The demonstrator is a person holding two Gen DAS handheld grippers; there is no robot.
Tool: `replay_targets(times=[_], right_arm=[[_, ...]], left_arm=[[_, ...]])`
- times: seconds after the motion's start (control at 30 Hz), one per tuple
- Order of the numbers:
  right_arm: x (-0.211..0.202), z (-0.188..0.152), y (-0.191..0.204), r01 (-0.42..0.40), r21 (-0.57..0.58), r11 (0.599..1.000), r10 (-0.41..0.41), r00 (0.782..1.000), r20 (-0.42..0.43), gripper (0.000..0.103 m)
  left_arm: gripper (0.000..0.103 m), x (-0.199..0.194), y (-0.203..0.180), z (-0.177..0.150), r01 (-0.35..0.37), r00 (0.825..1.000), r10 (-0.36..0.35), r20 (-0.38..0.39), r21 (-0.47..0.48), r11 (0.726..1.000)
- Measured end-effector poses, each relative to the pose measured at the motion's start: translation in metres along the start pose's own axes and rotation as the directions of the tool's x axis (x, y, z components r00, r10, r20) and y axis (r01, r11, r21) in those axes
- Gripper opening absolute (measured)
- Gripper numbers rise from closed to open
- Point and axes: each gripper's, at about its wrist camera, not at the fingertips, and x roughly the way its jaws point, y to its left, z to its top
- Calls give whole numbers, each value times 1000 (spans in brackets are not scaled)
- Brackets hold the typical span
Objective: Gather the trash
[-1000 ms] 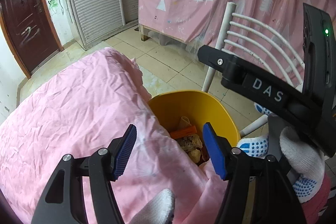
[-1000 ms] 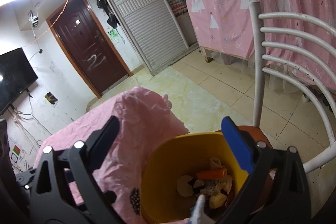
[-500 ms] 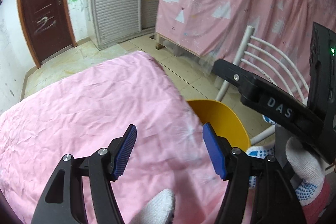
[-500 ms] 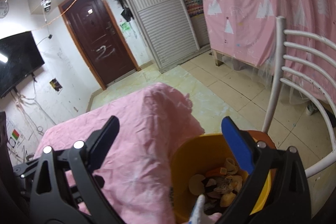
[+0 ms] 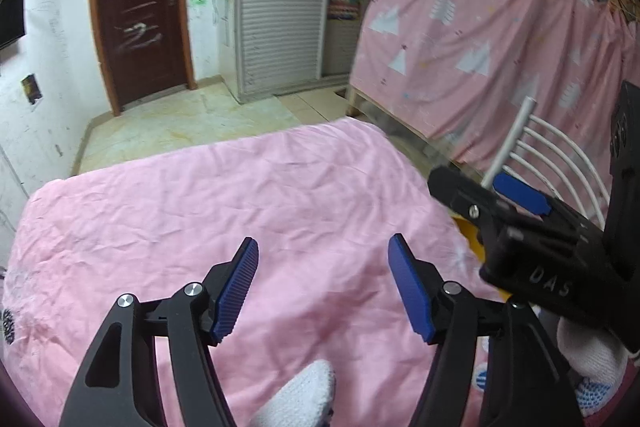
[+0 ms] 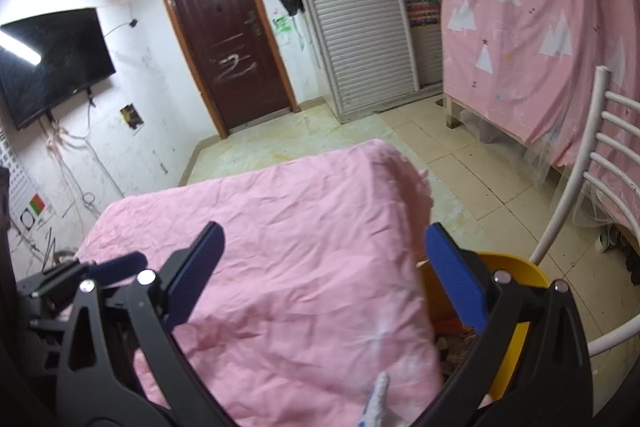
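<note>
Left gripper (image 5: 322, 283) and right gripper (image 6: 324, 273) are hovering over the pink-covered desk (image 5: 224, 203), fingers spread wide apart, gripping nothing; yellow bin (image 6: 516, 343) alongside.

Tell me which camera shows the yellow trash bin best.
The right wrist view: the yellow trash bin shows its rim, inner wall and some trash beside the pink-covered table. The left wrist view catches only a yellow sliver behind the right gripper.

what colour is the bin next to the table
Yellow. The bin shows best in the right wrist view, beside the pink-covered table.
</note>
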Motion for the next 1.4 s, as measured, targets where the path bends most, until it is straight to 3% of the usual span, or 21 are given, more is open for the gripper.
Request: replay_targets(times=[0.3, 0.57, 1.4], right_arm=[[5, 0, 33, -35, -55, 998, 34, 999, -10, 96], [8, -2, 61, -64, -100, 993, 63, 998, -18, 96], [17, -9, 108, -114, -178, 977, 108, 993, -42, 96]], left_arm=[[64, -14, 44, -8, -106, 993, 109, 47, -64, 992], [65, -24, 70, -14, -159, 984, 166, 62, -108, 981], [65, -50, 129, -17, -228, 963, 253, 88, -232, 946]])
